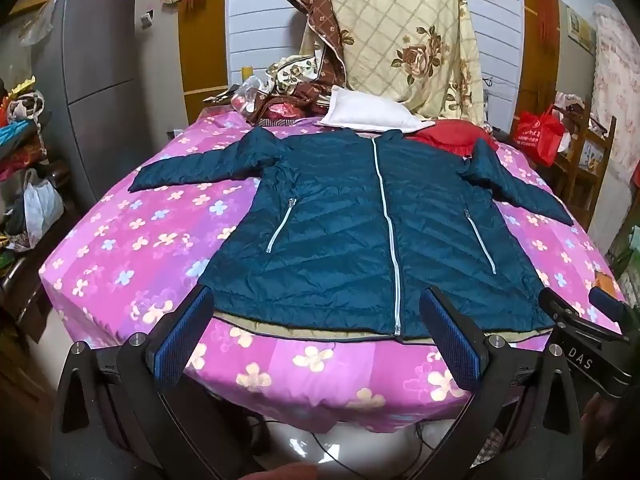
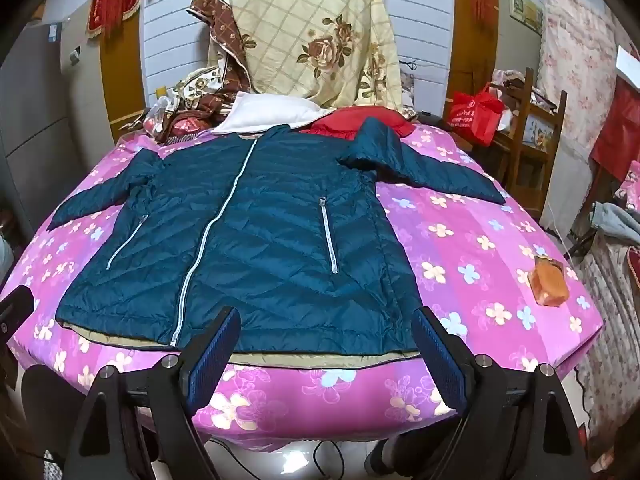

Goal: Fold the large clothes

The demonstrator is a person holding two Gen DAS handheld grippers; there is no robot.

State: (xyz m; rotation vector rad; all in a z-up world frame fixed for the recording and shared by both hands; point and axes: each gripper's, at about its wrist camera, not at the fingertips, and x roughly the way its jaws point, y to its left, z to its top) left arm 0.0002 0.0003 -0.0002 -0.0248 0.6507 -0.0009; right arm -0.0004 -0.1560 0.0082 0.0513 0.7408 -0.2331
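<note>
A large teal quilted jacket (image 1: 360, 220) lies flat, front up and zipped, on a bed with a pink flowered sheet (image 1: 132, 248). Both sleeves are spread out to the sides. It also shows in the right wrist view (image 2: 248, 248). My left gripper (image 1: 316, 300) is open and empty, its blue pads just above the jacket's hem at the bed's near edge. My right gripper (image 2: 324, 320) is open and empty, over the hem's right half. The right gripper also shows at the right edge of the left wrist view (image 1: 576, 300).
A white pillow (image 1: 368, 114), a red cloth (image 1: 448, 134) and a floral quilt (image 1: 400, 32) lie behind the jacket's collar. An orange block (image 2: 548, 286) sits on the sheet at the right. A grey fridge (image 1: 100, 68) stands left; wooden shelves with a red bag (image 2: 476, 114) stand right.
</note>
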